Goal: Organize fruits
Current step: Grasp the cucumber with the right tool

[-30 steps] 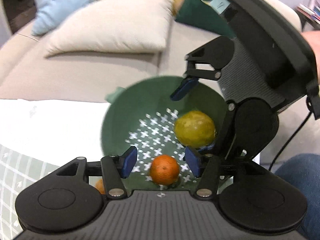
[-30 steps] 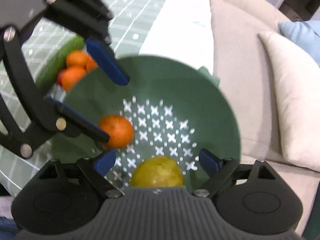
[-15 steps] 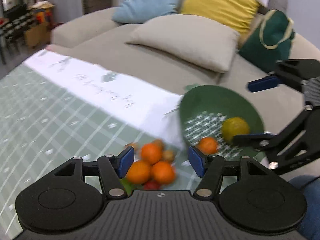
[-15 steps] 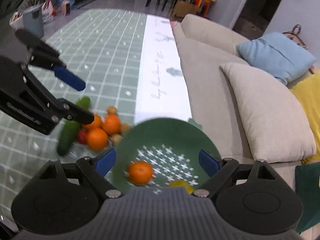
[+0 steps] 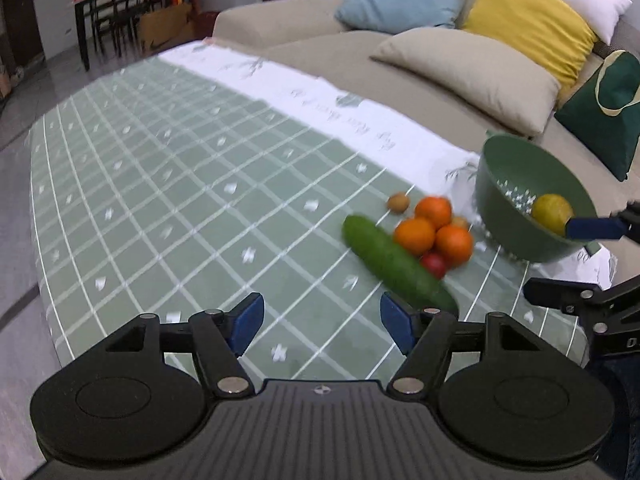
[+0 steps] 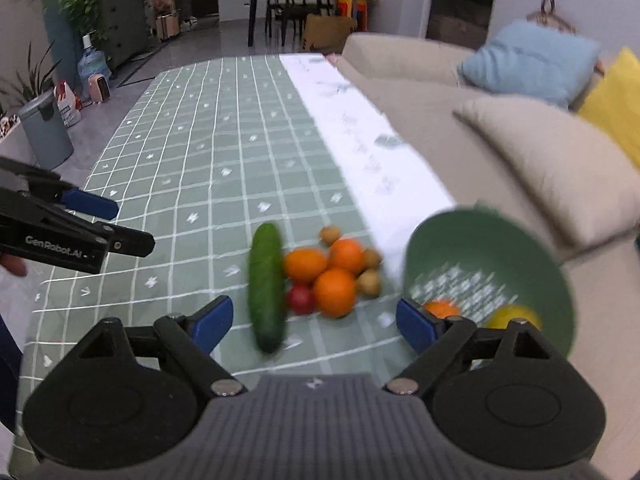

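an orange (image 6: pixel 440 307) and yellow citrus (image 6: pixel 514 316) lay in the green perforated bowl (image 6: pixel 480 240) at the table's sofa-side edge, the pile (image 6: pixel 332 272) remained outside; left gripper (image 5: pixel 320 322) spreading empty, right gripper (image 6: pixel 312 320) narrowing empty.

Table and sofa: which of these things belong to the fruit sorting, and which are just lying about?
Job:
- green colander, holding an orange and a yellow fruit
- three oranges
- red fruit
- small brown fruits
- cucumber, perhaps

Lying about:
- cushions
- green tote bag
- grey bin
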Action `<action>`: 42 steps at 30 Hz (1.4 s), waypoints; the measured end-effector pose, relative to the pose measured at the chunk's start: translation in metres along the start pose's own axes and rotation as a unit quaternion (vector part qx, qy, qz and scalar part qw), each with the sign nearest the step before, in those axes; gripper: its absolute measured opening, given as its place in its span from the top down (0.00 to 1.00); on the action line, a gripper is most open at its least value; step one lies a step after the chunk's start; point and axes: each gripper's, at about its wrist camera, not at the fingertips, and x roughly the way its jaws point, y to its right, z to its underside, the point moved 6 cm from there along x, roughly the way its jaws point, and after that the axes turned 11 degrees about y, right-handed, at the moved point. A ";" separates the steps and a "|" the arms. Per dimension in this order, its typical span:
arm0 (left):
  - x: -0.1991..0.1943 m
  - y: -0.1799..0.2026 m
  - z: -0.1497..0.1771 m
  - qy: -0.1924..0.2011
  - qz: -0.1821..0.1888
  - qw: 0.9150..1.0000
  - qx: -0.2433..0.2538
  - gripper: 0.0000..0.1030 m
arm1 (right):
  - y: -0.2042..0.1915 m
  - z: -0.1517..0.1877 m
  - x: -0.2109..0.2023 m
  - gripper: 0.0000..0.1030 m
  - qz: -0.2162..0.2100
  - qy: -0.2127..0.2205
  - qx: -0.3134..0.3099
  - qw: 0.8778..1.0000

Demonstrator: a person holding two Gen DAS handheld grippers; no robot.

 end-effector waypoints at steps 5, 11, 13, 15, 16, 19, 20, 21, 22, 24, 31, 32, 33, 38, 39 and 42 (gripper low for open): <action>0.010 -0.001 0.007 -0.011 -0.011 1.000 -0.008 0.24 | -0.004 0.020 0.013 0.26 0.028 -0.023 0.026 0.999; 0.028 0.021 0.011 -0.023 0.002 1.000 -0.005 0.22 | 0.018 0.031 0.023 0.41 0.035 -0.034 0.065 0.997; 0.033 0.029 0.014 -0.027 0.013 1.000 0.001 0.22 | 0.023 0.035 0.024 0.44 0.032 -0.037 0.073 0.996; 0.037 0.033 0.016 -0.032 0.016 0.999 0.009 0.22 | 0.024 0.037 0.026 0.45 0.020 -0.039 0.076 0.996; 0.039 0.033 0.017 -0.033 0.014 0.999 0.011 0.22 | 0.022 0.037 0.029 0.47 0.013 -0.041 0.074 0.996; 0.040 0.022 0.020 -0.041 0.001 0.999 0.013 0.22 | 0.010 0.036 0.044 0.53 -0.008 -0.050 0.049 0.998; 0.041 0.017 0.020 -0.043 -0.003 0.999 0.010 0.22 | 0.004 0.035 0.049 0.53 -0.015 -0.051 0.040 0.998; 0.041 0.010 0.021 -0.046 -0.008 0.999 0.005 0.22 | 0.000 0.034 0.056 0.55 -0.021 -0.050 0.033 0.998; 0.041 0.004 0.022 -0.048 -0.012 0.999 0.000 0.22 | -0.007 0.032 0.062 0.55 -0.028 -0.050 0.025 0.998; 0.040 -0.007 0.023 -0.051 -0.020 0.998 -0.006 0.22 | -0.017 0.028 0.076 0.57 -0.038 -0.048 0.009 0.998; 0.037 -0.025 0.022 -0.052 -0.033 0.998 -0.013 0.21 | -0.038 0.016 0.126 0.59 -0.031 -0.053 -0.039 0.997; 0.037 -0.026 0.022 -0.051 -0.033 0.998 -0.014 0.21 | -0.042 0.015 0.130 0.59 -0.030 -0.051 -0.054 0.997; 0.037 -0.027 0.021 -0.050 -0.033 0.998 -0.015 0.21 | -0.047 0.014 0.134 0.59 -0.030 -0.052 -0.068 0.996; 0.040 -0.031 0.018 -0.049 -0.036 0.998 -0.017 0.21 | -0.060 0.015 0.150 0.58 -0.012 -0.065 -0.115 0.991; 0.040 -0.032 0.017 -0.048 -0.036 0.998 -0.020 0.21 | -0.061 0.017 0.152 0.58 -0.006 -0.070 -0.127 0.989; 0.042 -0.032 0.013 -0.046 -0.035 0.998 -0.020 0.21 | -0.056 0.018 0.151 0.62 -0.008 -0.076 -0.119 0.990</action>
